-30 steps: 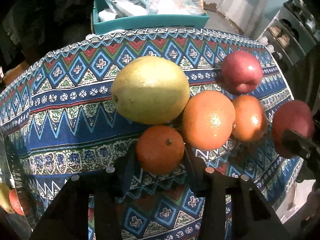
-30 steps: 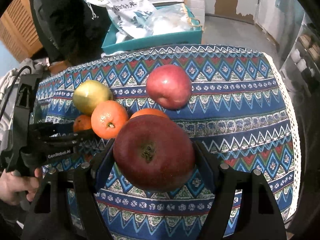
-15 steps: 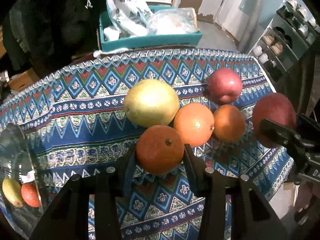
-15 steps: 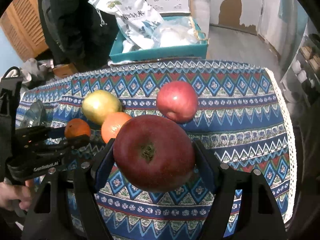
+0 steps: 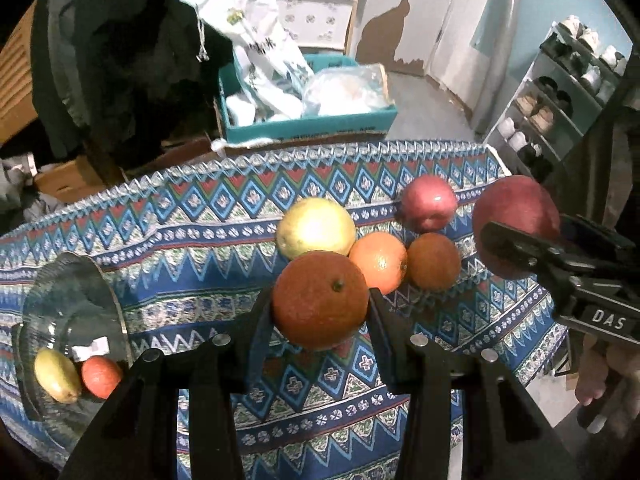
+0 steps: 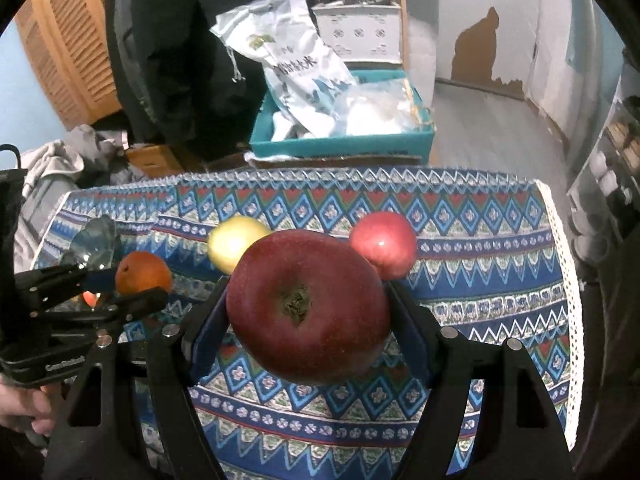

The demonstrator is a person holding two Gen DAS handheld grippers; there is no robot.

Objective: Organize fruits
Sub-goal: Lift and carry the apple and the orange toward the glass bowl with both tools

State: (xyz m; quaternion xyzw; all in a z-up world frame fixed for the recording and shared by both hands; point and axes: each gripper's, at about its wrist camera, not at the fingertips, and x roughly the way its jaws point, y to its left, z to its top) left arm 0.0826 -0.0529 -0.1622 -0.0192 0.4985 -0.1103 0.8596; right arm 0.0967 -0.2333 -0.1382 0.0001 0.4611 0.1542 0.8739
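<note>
My left gripper [image 5: 320,312] is shut on an orange [image 5: 320,300] and holds it above the patterned tablecloth [image 5: 192,248]. My right gripper [image 6: 308,320] is shut on a dark red apple [image 6: 308,304], also lifted; the apple shows in the left wrist view [image 5: 516,216] too. On the cloth lie a yellow-green pear-like fruit [image 5: 316,226], two oranges [image 5: 378,260] [image 5: 434,260] and a red apple [image 5: 428,202]. A clear glass bowl [image 5: 60,292] at the left holds a small yellow fruit [image 5: 56,374] and a small red fruit [image 5: 100,376].
A teal box [image 5: 308,128] with plastic bags stands behind the table. A shoe rack [image 5: 560,92] is at the right. The tablecloth's lace edge [image 6: 560,280] marks the table's right side. Dark clothing hangs at the back left.
Both grippers have risen and drawn back with their fruit. The table fruits look smaller and farther, and the glass bowl has come into the left view.
</note>
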